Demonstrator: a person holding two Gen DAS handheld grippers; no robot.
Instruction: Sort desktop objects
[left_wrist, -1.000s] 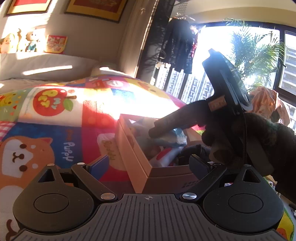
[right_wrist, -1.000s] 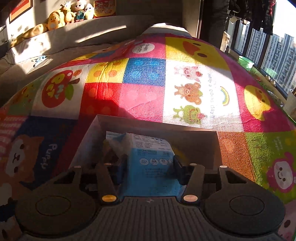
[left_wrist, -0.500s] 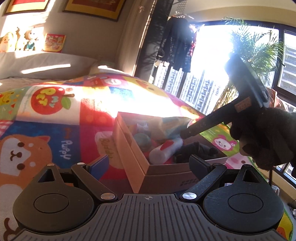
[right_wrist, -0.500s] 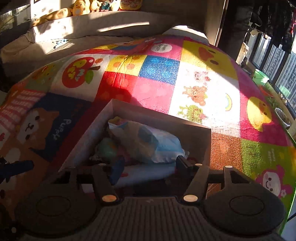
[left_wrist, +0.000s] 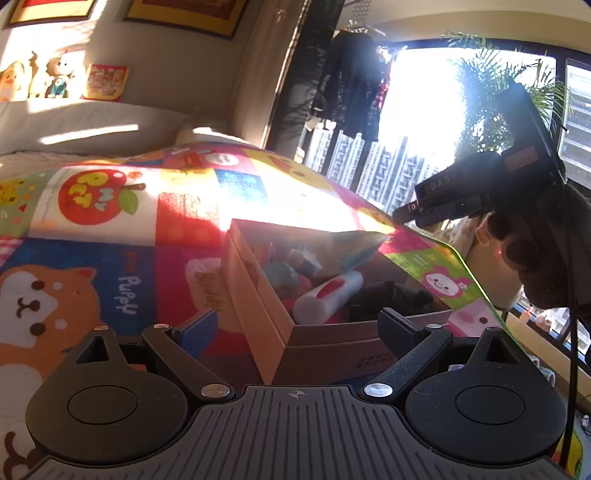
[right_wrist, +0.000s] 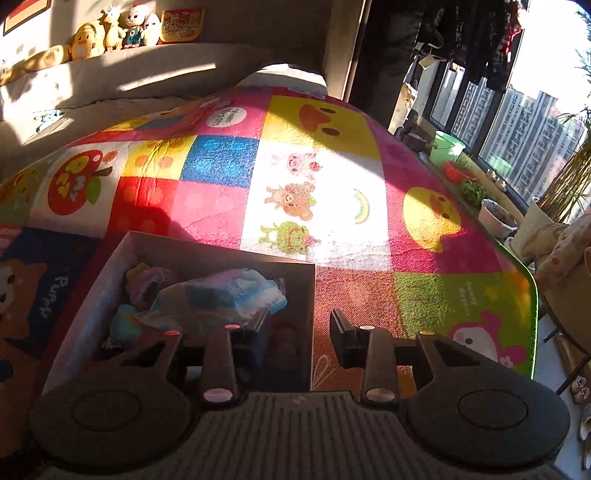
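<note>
A brown cardboard box (left_wrist: 258, 295) sits on a colourful patchwork mat (left_wrist: 110, 221). It holds a blue tissue pack (right_wrist: 221, 299), a white and red tube (left_wrist: 328, 295), a teal ball (left_wrist: 280, 278), a fluffy pastel toy (right_wrist: 147, 280) and a dark object (left_wrist: 388, 295). My left gripper (left_wrist: 295, 328) is open and empty, close to the box's near corner. My right gripper (right_wrist: 299, 328) is open and empty above the box's right wall (right_wrist: 312, 314); in the left wrist view it (left_wrist: 480, 195) is raised at the right.
The mat (right_wrist: 332, 184) ends at its right edge (right_wrist: 532, 295). Beyond it are plant pots (right_wrist: 495, 218), a green bucket (right_wrist: 447, 147) and windows. A grey sofa back (right_wrist: 110, 85) with plush toys (right_wrist: 107, 33) lies behind.
My right gripper let go of the blue tissue pack into the box, opened, and rose up and to the right. The left gripper hardly moved.
</note>
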